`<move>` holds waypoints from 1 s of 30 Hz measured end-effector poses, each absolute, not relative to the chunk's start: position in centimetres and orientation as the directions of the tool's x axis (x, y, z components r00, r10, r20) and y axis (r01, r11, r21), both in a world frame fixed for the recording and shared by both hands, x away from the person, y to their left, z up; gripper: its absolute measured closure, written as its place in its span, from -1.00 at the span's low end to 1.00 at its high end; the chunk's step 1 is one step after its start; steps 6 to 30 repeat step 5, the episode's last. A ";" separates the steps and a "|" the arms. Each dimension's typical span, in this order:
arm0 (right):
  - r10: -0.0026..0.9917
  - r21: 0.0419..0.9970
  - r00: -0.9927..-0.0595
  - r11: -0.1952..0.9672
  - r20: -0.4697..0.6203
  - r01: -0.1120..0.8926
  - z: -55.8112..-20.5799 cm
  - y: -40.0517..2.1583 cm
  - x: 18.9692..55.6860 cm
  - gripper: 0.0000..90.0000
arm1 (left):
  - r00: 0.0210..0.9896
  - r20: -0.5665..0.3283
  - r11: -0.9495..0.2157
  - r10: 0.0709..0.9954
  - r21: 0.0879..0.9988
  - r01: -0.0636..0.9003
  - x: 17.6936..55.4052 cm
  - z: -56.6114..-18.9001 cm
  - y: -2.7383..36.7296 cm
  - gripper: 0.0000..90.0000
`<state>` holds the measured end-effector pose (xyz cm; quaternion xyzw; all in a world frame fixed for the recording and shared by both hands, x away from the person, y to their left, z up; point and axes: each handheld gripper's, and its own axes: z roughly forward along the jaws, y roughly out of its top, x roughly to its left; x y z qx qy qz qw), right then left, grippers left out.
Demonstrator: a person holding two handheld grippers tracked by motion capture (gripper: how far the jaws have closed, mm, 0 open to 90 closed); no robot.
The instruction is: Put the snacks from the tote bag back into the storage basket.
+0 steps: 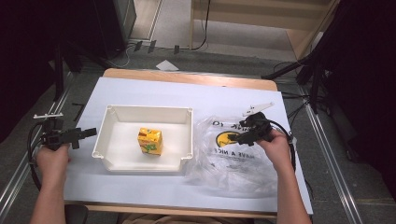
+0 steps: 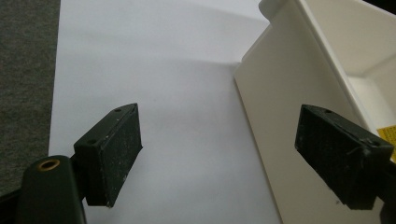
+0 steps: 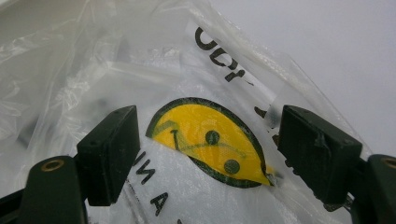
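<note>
My left gripper [image 1: 86, 133] is wide open w/ nothing, by the desk's left edge near the white tray [image 1: 112, 158]; right gripper [image 3: 205, 154] wide open over plastic bag [image 1: 229, 158]; yellow carton [image 1: 150, 141] in tray

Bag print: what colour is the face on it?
Yellow with a dark outline, on the clear bag; best in the right gripper view.

Bare white bench [image 2: 177, 116] lies ahead of the left hand-held gripper [image 2: 219, 154]; the white plastic tray's wall [image 2: 285, 102] blocks its right side.

"HAVE A NICE" w/ yellow smiley on clear plastic bag [image 1: 233, 151].
</note>
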<state>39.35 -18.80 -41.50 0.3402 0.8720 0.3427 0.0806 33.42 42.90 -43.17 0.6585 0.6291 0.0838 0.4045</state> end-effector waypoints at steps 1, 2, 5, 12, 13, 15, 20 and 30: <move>0.650 0.654 -0.754 0.530 0.094 0.539 -41.5 -18.8 39.3 -0.52 | 0.195 -0.399 0.118 0.896 0.637 0.762 33.4 -43.2 42.9 -0.65; 0.650 0.654 -0.754 0.530 0.094 0.539 -41.5 -18.8 39.3 -0.52 | 0.195 -0.398 0.117 0.896 0.637 0.762 33.4 -43.2 42.9 -0.65; 0.649 0.655 -0.755 0.531 0.095 0.538 -41.5 -18.8 39.4 -0.52 | 0.195 -0.398 0.116 0.897 0.636 0.763 33.5 -43.2 42.9 -0.65; 0.649 0.655 -0.755 0.531 0.095 0.538 -41.5 -18.8 39.4 -0.52 | 0.195 -0.398 0.116 0.897 0.636 0.763 33.5 -43.2 42.9 -0.65; 0.649 0.655 -0.755 0.531 0.095 0.538 -41.5 -18.8 39.4 -0.52 | 0.195 -0.398 0.116 0.897 0.636 0.763 33.5 -43.2 42.9 -0.65; 0.649 0.655 -0.755 0.531 0.095 0.538 -41.5 -18.8 39.4 -0.52 | 0.195 -0.398 0.116 0.897 0.636 0.763 33.5 -43.2 42.9 -0.65; 0.649 0.655 -0.755 0.531 0.095 0.538 -41.5 -18.8 39.4 -0.52 | 0.195 -0.398 0.116 0.897 0.636 0.763 33.5 -43.2 42.9 -0.65; 0.649 0.655 -0.755 0.531 0.095 0.538 -41.5 -18.8 39.4 -0.52 | 0.195 -0.398 0.116 0.897 0.636 0.763 33.5 -43.2 42.9 -0.65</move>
